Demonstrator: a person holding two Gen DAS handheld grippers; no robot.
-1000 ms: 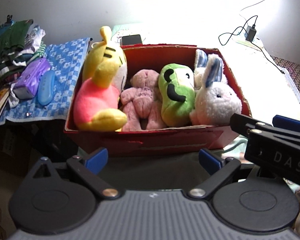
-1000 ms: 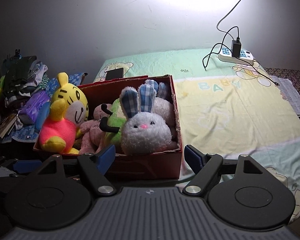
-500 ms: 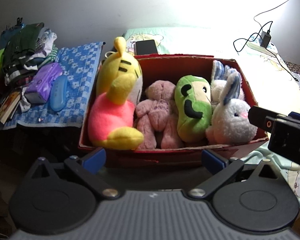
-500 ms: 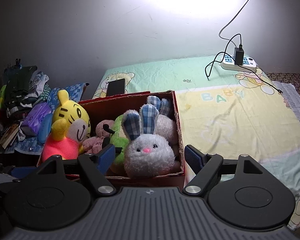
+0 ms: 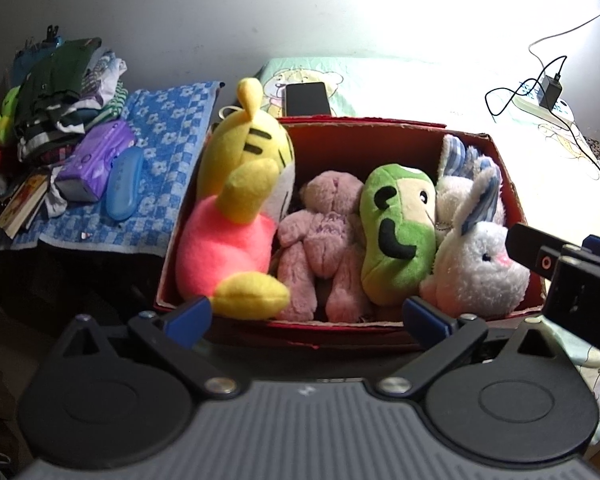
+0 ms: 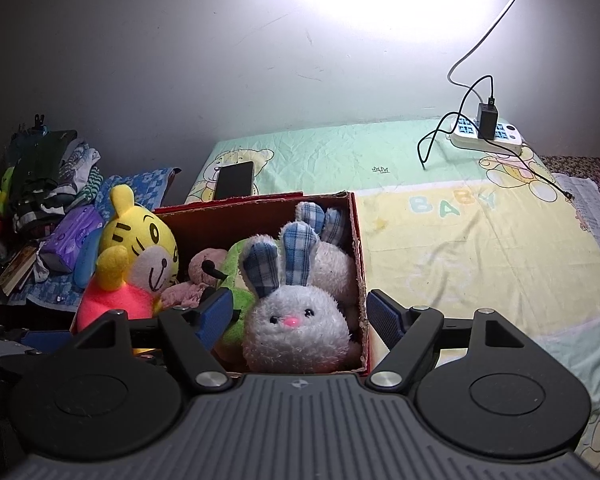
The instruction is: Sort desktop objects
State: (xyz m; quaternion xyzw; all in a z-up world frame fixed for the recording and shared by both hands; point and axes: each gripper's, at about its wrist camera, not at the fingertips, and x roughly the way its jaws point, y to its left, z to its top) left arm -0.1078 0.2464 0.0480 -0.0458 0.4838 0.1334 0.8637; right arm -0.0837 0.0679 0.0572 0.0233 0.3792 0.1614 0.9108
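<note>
Two wrist-camera views, each looking forward and down along its own gripper at close range.
Left view faces the red box (image 5: pixel 340 332) from its near side; right view looks from its near right corner; both share the box, the phone (image 6: pixel 235 179) and the power strip (image 6: pixel 488 138).

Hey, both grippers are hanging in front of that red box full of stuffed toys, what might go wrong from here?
The yellow tiger stands above the red box wall at the left end and may tip out if nudged. The right gripper sits close to the left gripper, so they might collide. The toys are packed tight; pulling the white rabbit may drag neighbours out.
</note>
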